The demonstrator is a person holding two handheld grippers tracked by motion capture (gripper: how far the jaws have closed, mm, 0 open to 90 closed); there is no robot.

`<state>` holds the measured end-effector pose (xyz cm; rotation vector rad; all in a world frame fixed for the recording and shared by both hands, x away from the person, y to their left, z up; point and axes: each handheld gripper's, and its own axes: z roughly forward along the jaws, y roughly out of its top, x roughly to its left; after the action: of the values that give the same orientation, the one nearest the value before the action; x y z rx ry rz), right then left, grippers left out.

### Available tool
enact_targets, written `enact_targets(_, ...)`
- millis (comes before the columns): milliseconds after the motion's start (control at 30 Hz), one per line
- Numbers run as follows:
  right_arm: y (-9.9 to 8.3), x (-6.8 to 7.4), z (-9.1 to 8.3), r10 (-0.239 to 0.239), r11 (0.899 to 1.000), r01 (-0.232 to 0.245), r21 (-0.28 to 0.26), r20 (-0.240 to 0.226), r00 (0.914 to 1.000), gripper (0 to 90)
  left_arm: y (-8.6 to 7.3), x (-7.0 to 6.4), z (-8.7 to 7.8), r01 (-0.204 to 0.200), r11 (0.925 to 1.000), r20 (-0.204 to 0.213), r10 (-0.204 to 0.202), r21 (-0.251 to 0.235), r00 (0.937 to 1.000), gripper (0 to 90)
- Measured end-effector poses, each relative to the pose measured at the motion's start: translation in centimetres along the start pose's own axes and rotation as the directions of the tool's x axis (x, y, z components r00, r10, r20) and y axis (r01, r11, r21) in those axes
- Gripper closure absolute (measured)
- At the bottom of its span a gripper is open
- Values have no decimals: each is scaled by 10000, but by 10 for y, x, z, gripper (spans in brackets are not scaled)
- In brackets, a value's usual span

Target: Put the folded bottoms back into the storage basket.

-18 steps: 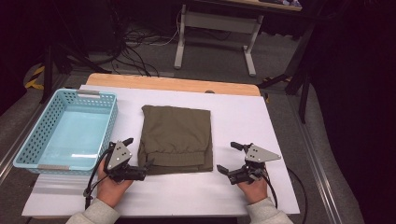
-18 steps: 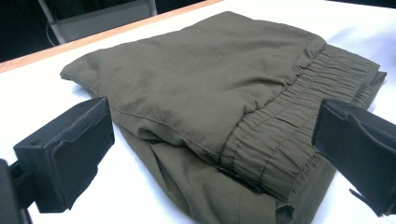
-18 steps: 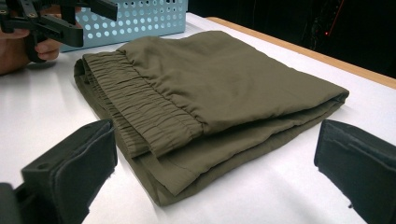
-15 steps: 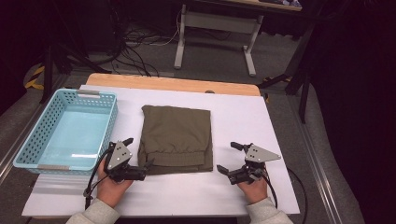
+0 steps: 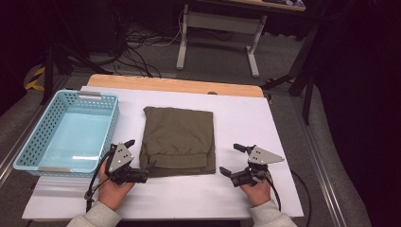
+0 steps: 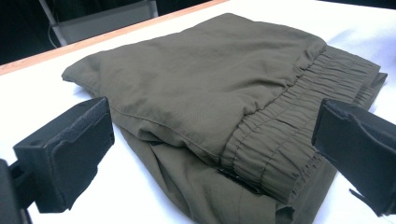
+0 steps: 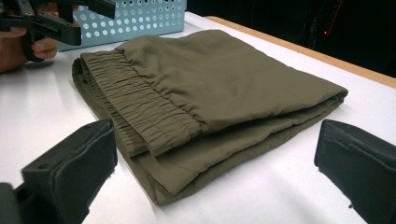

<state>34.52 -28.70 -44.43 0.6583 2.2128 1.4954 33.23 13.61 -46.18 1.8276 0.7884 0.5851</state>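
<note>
Fingers [image 6: 65,154] wide apart, folded trousers' [image 6: 224,102] far edge cropped.

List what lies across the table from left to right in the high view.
blue basket → left gripper → folded olive trousers → right gripper, all on the white table.

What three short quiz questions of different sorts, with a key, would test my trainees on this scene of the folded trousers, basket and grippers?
1. True or false: the trousers lie inside the basket.
2. Which gripper is nearer the basket: A left, B right?
3. Fill in: both grippers' jaws stand ____.

Key: 1 false, they lie on the table beside it; 2 A; 3 open.
</note>
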Motion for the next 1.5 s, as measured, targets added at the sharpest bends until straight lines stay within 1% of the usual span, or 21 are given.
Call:
enact_targets(33,0,0,0,-28,10000,28,-4,24,10000,0,0,0,0,-14,10000,-46,14,-2,10000,0)
enact_targets(100,0,1,-1,-169,9998,168,46,290,9994,0,0,0,0,-28,10000,-129,27,-47,9999,0)
enact_targets(167,0,1,0,-78,10000,76,50,326,9994,0,0,1,0,35,10000,-204,-37,-84,9998,0)
enact_targets(200,0,0,0,-9,10000,7,64,309,9995,0,0,2,1,115,9999,-260,-116,-44,9996,0)
enact_targets(300,-1,-2,-1,190,9998,-190,-10,230,9996,0,0,2,2,129,9999,-267,-129,-13,9996,0)
enact_targets(433,-1,-3,0,362,9993,-362,-34,9,9993,0,1,3,2,27,10000,-398,-27,16,9992,0)
enact_targets(500,-1,-3,0,389,9992,-390,-34,-88,9992,0,1,3,3,43,10000,-376,-40,62,9993,0)
enact_targets(600,-1,-3,-1,385,9992,-385,-51,-100,9992,0,2,3,5,22,9999,-395,-16,150,9992,0)
enact_targets(867,-2,-4,1,474,9989,-475,-28,-178,9987,0,5,3,7,5,9999,-349,1,156,9994,0)
enact_targets(900,-2,-4,1,522,9986,-523,-5,-191,9985,0,5,3,8,63,9998,-324,-57,167,9995,0)
enact_targets(933,-2,-5,1,528,9986,-528,-2,-188,9984,0,5,3,8,63,9998,-324,-57,167,9995,0)
enact_targets(967,-2,-5,1,510,9987,-511,-5,-163,9986,0,6,4,8,187,9996,-282,-182,193,9994,0)
enact_targets(1000,-2,-5,1,493,9988,-493,-11,-140,9987,0,7,4,8,122,9996,-321,-114,239,9994,0)
enact_targets(1067,-1,-5,0,445,9990,-445,-24,-77,9990,0,8,4,8,128,9995,-336,-118,278,9994,1)
enact_targets(1100,-1,-5,0,428,9991,-428,-27,-83,9990,0,10,4,9,219,9992,-264,-211,323,9994,3)
enact_targets(1267,-1,-5,1,476,9989,-476,20,-72,9988,0,16,4,11,182,9991,-180,-175,381,9997,3)
enact_targets(1500,-1,-5,1,454,9989,-454,64,-42,9990,0,25,9,15,348,9983,-259,-336,475,9991,4)
